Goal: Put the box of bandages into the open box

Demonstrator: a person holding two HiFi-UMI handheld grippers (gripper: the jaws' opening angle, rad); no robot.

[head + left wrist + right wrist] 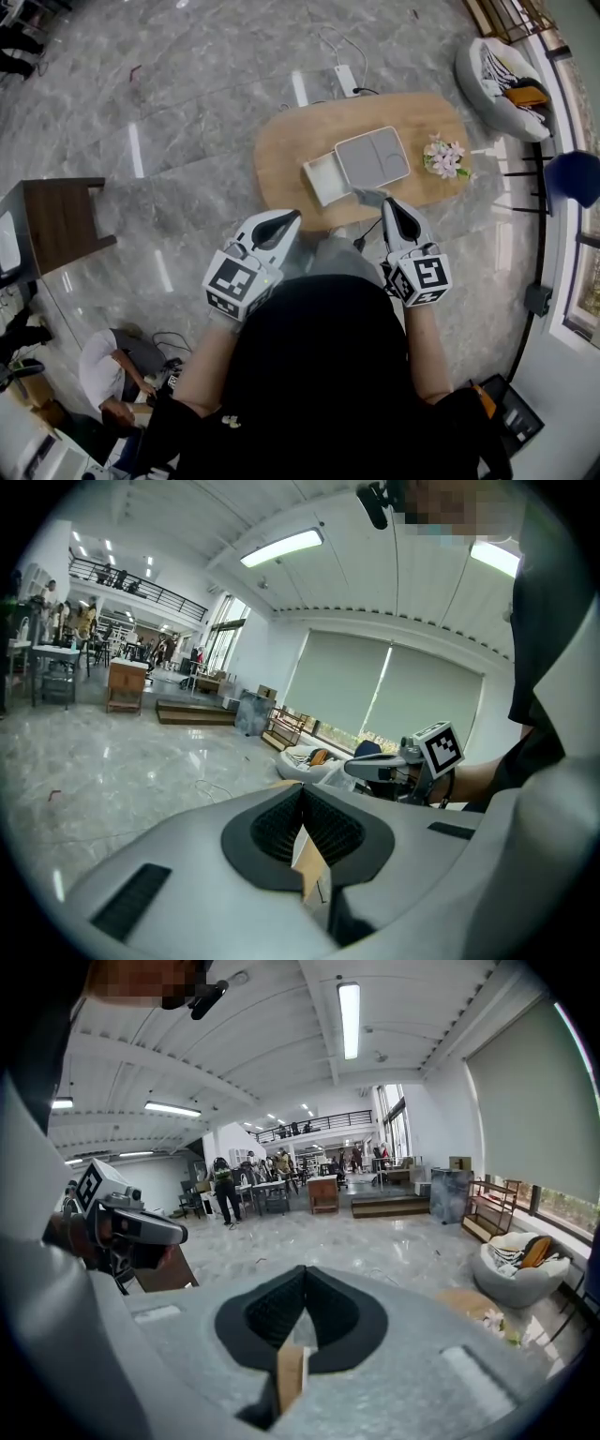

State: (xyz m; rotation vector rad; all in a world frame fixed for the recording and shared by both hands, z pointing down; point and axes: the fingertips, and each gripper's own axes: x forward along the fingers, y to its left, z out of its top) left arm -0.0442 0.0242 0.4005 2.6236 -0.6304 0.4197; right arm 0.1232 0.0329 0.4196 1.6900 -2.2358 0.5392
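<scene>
The box of bandages (371, 197), which shows only as a small grey shape, lies on the near edge of the table (291, 141). It is outside the open box (327, 180) and just beside it. The open box sits in the middle of the oval wooden table, with a white tray on its left and a grey panel with two shallow recesses on its right. A small bunch of flowers (445, 157) lies on the table to the right of the open box, a little apart from it. The right gripper (391, 205) is held low in front of the person's body, with its tip near the box of bandages but not touching it. Its own view shows the jaws of the right gripper (304, 1281) pressed together with nothing between them. The left gripper (285, 219) hangs over the floor (187, 112) just short of the table's near edge, level with the right one. In its own view, the left gripper (301, 795) also has its jaws closed and empty. Farther out, a power strip (347, 80) with a cable lies on the grey marble floor beyond the table. A white beanbag (502, 70) sits at the upper right and a dark wooden side table (61, 220) at the left. A person (111, 370) crouches at the lower left.
</scene>
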